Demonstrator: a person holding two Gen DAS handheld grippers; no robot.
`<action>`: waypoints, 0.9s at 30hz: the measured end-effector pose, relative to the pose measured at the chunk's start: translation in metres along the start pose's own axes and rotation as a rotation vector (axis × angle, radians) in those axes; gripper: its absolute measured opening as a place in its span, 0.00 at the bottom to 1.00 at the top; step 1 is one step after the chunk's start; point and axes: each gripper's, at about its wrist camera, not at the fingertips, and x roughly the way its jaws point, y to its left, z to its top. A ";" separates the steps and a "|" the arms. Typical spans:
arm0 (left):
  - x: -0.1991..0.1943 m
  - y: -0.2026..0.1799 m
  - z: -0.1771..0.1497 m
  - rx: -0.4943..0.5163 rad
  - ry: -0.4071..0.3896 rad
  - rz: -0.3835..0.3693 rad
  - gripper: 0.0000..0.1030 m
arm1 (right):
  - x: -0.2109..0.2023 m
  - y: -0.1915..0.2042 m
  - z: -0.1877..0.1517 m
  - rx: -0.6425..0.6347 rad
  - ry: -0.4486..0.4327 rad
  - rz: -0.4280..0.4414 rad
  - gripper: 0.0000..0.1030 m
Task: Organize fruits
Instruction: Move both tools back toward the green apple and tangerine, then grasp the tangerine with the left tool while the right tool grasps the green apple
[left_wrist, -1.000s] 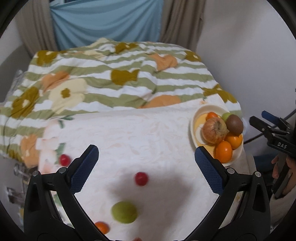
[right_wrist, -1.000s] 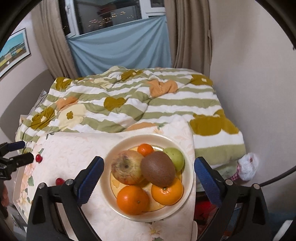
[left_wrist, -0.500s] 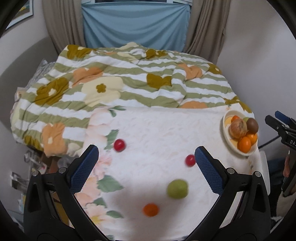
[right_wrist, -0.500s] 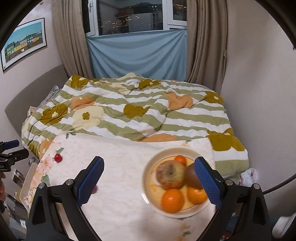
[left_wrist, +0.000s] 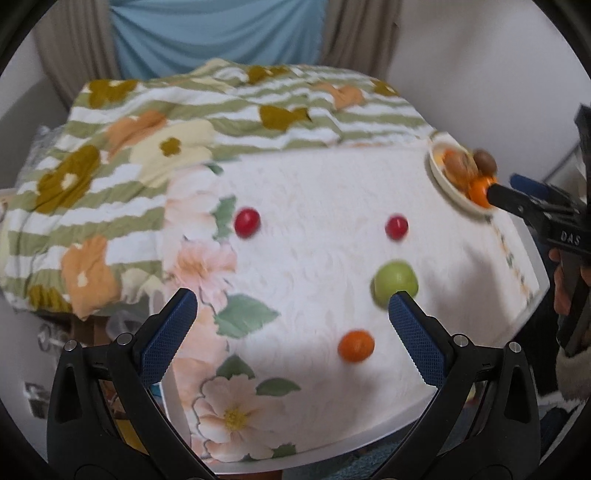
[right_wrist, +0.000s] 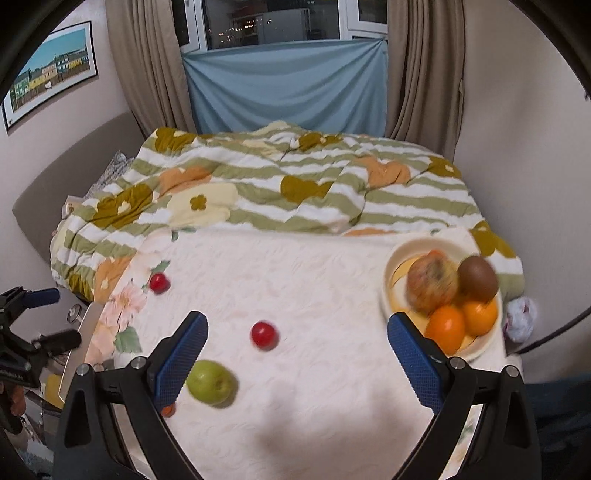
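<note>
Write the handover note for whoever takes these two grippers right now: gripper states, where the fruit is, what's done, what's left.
Left gripper: open, empty, above the near side of the table.
Right gripper: open, empty, above the table, with the plate at its right.
Done: the plate at the table's far right holds an apple, a kiwi and two oranges; more may be hidden behind them.
Left: four loose fruits on the cloth: the green fruit, the small orange, the red fruit near the middle and the red fruit at the far left. None is gripped yet.
</note>
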 end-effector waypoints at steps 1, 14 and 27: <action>0.004 0.000 -0.004 0.012 0.009 -0.015 1.00 | 0.004 0.005 -0.004 0.001 0.008 0.001 0.94; 0.067 -0.015 -0.049 0.071 0.145 -0.226 0.93 | 0.050 0.034 -0.051 -0.053 0.106 0.102 0.94; 0.097 -0.048 -0.060 0.104 0.192 -0.278 0.60 | 0.075 0.041 -0.064 -0.112 0.157 0.192 0.94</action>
